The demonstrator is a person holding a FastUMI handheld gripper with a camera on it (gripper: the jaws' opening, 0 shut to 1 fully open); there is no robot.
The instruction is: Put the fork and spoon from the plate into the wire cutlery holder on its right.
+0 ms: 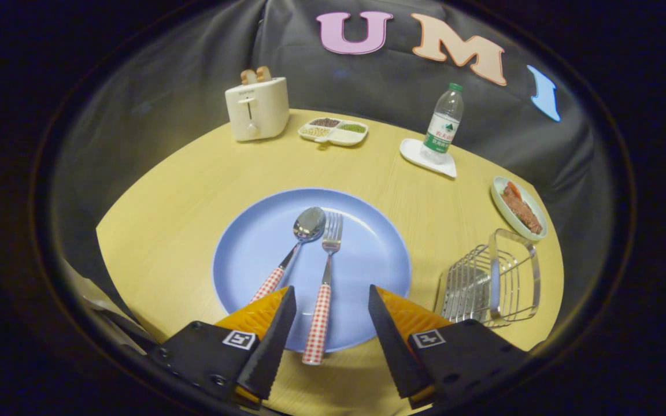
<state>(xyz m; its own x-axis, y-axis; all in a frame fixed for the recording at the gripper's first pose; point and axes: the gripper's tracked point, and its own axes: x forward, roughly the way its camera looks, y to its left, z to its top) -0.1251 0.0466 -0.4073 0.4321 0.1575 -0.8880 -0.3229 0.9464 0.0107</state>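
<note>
Claw point(332, 300) is held wide open, nothing gripped, fork point(322, 289) handle sat between the fingers. Spoon point(292, 254) could easily get knocked if it's closed sloppily.

We count one plate point(252, 254), one spoon point(308, 224), one fork point(330, 231), one wire holder point(489, 283), one toaster point(256, 108), one divided tray point(333, 132), one bottle point(443, 124) and one dish of food point(519, 208). One gripper point(332, 300), two fingers parted.

Shiny metal fork point(326, 271) & spoon point(298, 240), matt plate point(252, 254), wood-grain table point(182, 196).
</note>
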